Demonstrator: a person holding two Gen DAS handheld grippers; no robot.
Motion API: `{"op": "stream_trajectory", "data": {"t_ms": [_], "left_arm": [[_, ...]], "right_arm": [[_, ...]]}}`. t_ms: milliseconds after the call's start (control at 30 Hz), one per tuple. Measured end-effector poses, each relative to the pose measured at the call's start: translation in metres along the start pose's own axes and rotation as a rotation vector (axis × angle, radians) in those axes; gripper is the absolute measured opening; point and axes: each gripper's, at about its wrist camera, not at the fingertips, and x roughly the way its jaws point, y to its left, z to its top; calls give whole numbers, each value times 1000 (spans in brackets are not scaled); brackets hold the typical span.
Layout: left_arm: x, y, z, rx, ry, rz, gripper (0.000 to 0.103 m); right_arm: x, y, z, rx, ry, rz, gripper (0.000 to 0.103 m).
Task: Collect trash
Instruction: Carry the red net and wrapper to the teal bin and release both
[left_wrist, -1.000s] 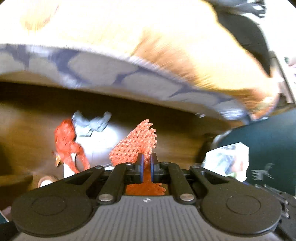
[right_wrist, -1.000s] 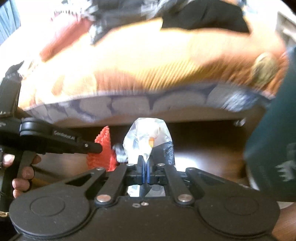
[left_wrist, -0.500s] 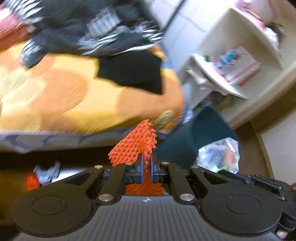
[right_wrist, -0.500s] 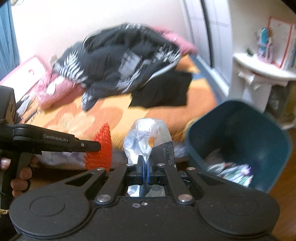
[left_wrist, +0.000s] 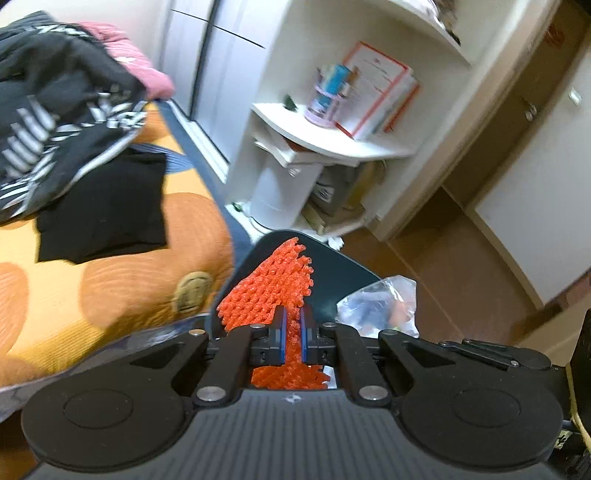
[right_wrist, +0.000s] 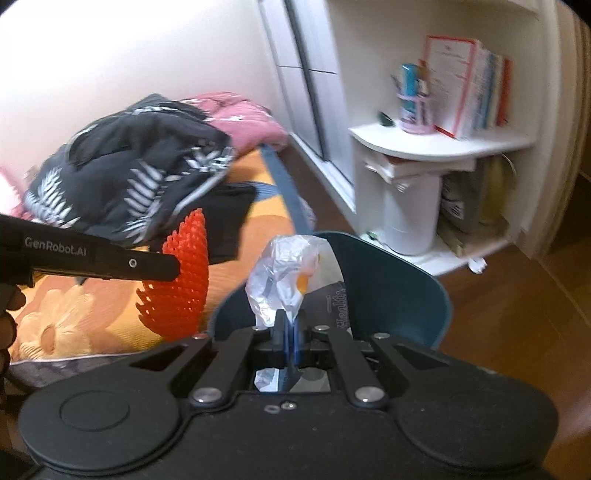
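My left claw (left_wrist: 291, 328) is clamped on a scrap of orange-red plastic mesh netting (left_wrist: 271, 286); my right claw (right_wrist: 290, 332) pinches a crumpled clear plastic wrapper (right_wrist: 284, 271). Both hang over the dark teal plastic bin (right_wrist: 391, 295) beside the bed. Pickup is done; I judge only the drop remains.

**A:** Where does your left wrist camera sit?

**B:** Just behind your left gripper (left_wrist: 291, 328), looking along its fingers and tilted down. The corner of the bed (left_wrist: 110, 288) is close at left, the dark teal bin (left_wrist: 343, 269) just ahead, the white shelf unit (left_wrist: 332, 147) beyond.

**A:** And the right?

**B:** Behind your right gripper (right_wrist: 290, 332), also angled down, with the bin's (right_wrist: 399, 288) mouth very near. It sees your left gripper (right_wrist: 162, 264) coming in from its left edge.

**A:** What do both share?

**B:** The bin, the bed corner (right_wrist: 92, 325) and the shelf unit (right_wrist: 436, 144).
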Motion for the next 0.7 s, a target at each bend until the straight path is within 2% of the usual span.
{"op": "stream_trajectory", "data": {"t_ms": [133, 333, 633, 700], "left_arm": [[30, -17, -1, 43, 34, -11, 7], [74, -25, -11, 109, 103, 16, 7], [115, -15, -31, 101, 194, 65, 7], [118, -13, -34, 94, 207, 72, 7]], "right_arm": [[11, -19, -5, 35, 19, -30, 3], [32, -30, -19, 56, 80, -47, 4], [54, -40, -36, 89, 168, -70, 17], [55, -41, -39, 91, 178, -72, 25]]}}
